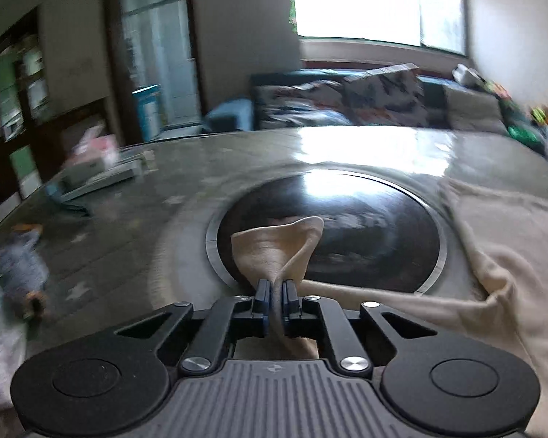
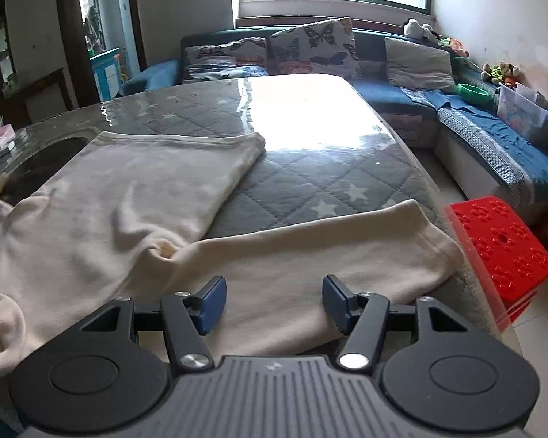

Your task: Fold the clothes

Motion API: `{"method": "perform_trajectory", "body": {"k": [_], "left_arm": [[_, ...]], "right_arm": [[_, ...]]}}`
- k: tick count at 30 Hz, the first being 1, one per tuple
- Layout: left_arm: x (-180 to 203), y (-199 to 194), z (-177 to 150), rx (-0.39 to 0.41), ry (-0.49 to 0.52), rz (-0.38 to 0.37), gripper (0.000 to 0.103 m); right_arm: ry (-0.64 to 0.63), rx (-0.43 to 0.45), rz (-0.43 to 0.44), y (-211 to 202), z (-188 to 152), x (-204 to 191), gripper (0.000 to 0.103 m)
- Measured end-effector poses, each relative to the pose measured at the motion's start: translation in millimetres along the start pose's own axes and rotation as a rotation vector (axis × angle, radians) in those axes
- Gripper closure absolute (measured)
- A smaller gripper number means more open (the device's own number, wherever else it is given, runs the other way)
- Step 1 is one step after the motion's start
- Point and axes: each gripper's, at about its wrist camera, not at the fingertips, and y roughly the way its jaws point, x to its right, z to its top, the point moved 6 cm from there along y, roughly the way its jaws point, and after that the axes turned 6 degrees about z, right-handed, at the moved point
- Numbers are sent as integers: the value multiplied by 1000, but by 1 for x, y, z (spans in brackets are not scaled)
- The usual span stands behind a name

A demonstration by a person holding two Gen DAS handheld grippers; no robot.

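1. Cream knit garment, soft and fleecy, ribbed at the hem; it lies spread over the near half of the tabletop, body to the left, one sleeve running right along the near edge, cuff reaching the right rim.
2. Left tool: blue pads pressed together, clamped on a bunched corner of the garment that flares up in a cone beyond the tips.
3. Right tool: blue pads spread wide apart, hovering over the sleeve, nothing between them.
4. Tabletop: grey quilted cover with white stars under a glossy clear sheet; dark round inset with a metal ring at the left.
5. Open room: bare quilted surface far and right of the garment.
6. Red perforated plastic stool just beside the right edge.
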Motion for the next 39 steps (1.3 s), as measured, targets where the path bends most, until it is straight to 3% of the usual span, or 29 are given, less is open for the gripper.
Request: {"method": "perform_trajectory", "body": {"k": [6, 10, 11, 12, 14, 17, 18, 20, 21, 25, 30, 34, 37, 39], "left_arm": [[-42, -7, -17, -33, -116, 78, 95], [-54, -11, -10, -35, -158, 87, 83], [-55, -12, -7, -31, -169, 88, 73], [-56, -12, -4, -29, -180, 94, 57], [-56, -11, 0, -20, -188, 90, 50], [-53, -3, 2, -25, -167, 91, 54], [-51, 1, 1, -31, -153, 94, 73], [-48, 8, 0, -43, -125, 99, 96], [-47, 12, -1, -49, -112, 101, 100], [-53, 12, -3, -25, -91, 182, 103], [-73, 11, -6, -39, -120, 231, 103], [-82, 8, -7, -50, -115, 255, 103], [-77, 2, -3, -54, -123, 201, 100], [-61, -7, 3, -36, -97, 152, 93]], "right_arm": [[-1, 9, -17, 1, -1, 3, 38], [2, 12, -23, 2, 0, 2, 36], [4, 14, -23, 2, 0, 2, 36], [5, 15, -23, 2, 0, 3, 36], [10, 19, -25, 1, 0, 3, 36], [10, 16, -28, 2, -1, 4, 35], [8, 17, -32, 2, -1, 5, 35], [8, 18, -33, 2, -1, 6, 33], [8, 18, -34, 3, 0, 6, 32], [-3, 23, -43, 6, 0, 5, 29], [-15, 34, -50, 14, 4, 4, 21], [-15, 24, -60, 15, 6, 7, 21], [0, 12, -84, 14, 7, 14, 21], [18, 2, -104, 12, 10, 19, 25]]}}
